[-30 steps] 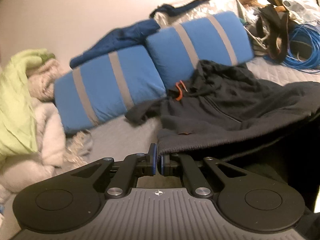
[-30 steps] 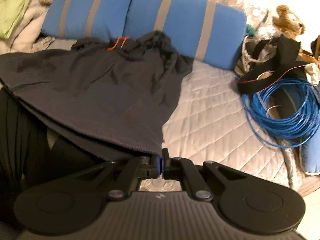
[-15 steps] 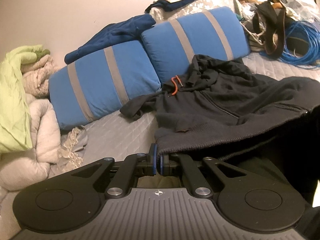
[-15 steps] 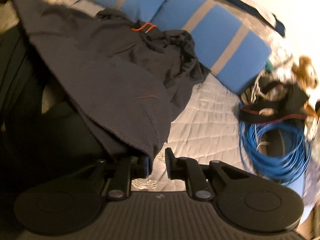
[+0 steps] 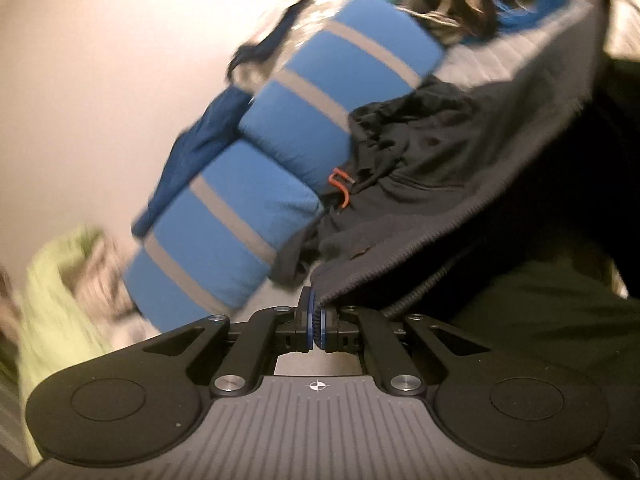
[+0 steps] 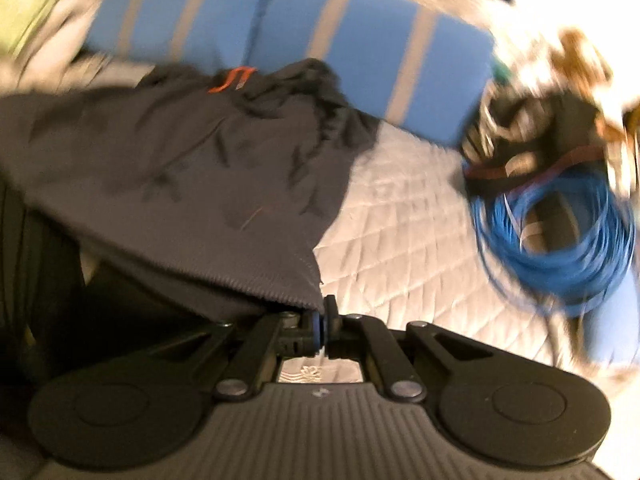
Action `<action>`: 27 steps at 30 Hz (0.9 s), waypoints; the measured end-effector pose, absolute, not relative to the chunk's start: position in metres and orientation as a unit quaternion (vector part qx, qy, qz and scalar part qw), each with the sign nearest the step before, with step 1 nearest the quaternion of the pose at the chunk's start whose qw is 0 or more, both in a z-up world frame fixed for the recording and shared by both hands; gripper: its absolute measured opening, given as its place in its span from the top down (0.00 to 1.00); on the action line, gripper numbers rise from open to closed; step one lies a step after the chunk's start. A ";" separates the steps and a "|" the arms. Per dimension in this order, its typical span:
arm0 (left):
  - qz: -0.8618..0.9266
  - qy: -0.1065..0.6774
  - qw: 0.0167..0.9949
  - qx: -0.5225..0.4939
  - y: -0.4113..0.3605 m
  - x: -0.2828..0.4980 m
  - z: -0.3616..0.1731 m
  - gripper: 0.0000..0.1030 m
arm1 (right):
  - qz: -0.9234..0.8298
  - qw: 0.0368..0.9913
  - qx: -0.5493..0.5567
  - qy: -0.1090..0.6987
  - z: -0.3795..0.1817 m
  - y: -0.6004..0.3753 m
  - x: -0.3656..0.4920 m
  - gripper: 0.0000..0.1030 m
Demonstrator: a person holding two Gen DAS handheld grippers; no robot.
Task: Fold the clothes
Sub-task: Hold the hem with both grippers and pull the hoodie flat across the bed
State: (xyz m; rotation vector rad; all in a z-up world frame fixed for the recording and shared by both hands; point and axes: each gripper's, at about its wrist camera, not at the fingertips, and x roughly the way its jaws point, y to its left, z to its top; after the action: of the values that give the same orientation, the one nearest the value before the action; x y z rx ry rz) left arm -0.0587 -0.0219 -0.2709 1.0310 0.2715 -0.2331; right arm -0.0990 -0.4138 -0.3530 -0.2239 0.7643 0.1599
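The left gripper (image 5: pixel 316 322) is pressed together on the ribbed hem of the dark hoodie (image 5: pixel 432 168), with the knit edge visibly trapped between the blue pads. The right gripper (image 6: pixel 323 326) is drawn nearly together at the opposite hem corner. The corner ends at the fingertips, and it cannot be told whether cloth actually sits between the pads.

The hoodie lies on the quilted bed cover (image 6: pixel 400 232). Its hood and orange drawstring (image 6: pixel 232 79) rest against the blue striped pillows (image 6: pixel 360 48), and its hem is lifted toward the person.

Risks from this state:
- If the right pads hold only the corner tip, tension across the hem could pull it free, and the hem would sag on that side.
- Both views are blurred, which suggests fast motion. A jerk could bunch the hood further against the pillows and spoil a flat fold.
- The blue cable coil (image 6: pixel 560 240) lies beside the pillows, apart from the hoodie. A wide swing to that side could snag it.

Changes from the earlier frames:
- Half a second ago the right fingers stood spread beside the hem corner. They are now closed up at it.
- The left view has rolled strongly. The pillows now run diagonally, whereas before they lay nearly level. The left grip on the hem is unchanged.
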 end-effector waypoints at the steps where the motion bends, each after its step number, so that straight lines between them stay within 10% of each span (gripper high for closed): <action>1: -0.116 0.124 0.846 0.505 -0.028 -0.062 -0.275 0.96 | 0.074 0.918 -0.105 0.376 -0.355 -0.416 -0.097 0.99; 9: -0.128 0.109 0.824 0.541 -0.045 -0.069 -0.309 0.93 | 0.066 0.912 -0.098 0.393 -0.367 -0.415 -0.093 0.98; 15: -0.098 0.177 0.923 0.329 -0.016 -0.042 -0.287 0.64 | 0.065 0.912 -0.092 0.395 -0.368 -0.415 -0.092 0.98; 19: -0.104 0.222 0.960 0.136 0.014 -0.024 -0.276 0.63 | 0.065 0.912 -0.088 0.396 -0.369 -0.415 -0.092 0.98; 27: -0.134 0.247 0.960 0.023 0.041 -0.016 -0.268 0.96 | 0.065 0.916 -0.084 0.387 -0.367 -0.416 -0.094 0.98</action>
State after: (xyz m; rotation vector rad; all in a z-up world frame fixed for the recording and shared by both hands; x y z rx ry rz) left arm -0.0156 0.0409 -0.2677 0.0464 0.5000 -0.2708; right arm -0.0945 -0.4162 -0.3667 -0.1726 0.7963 0.1339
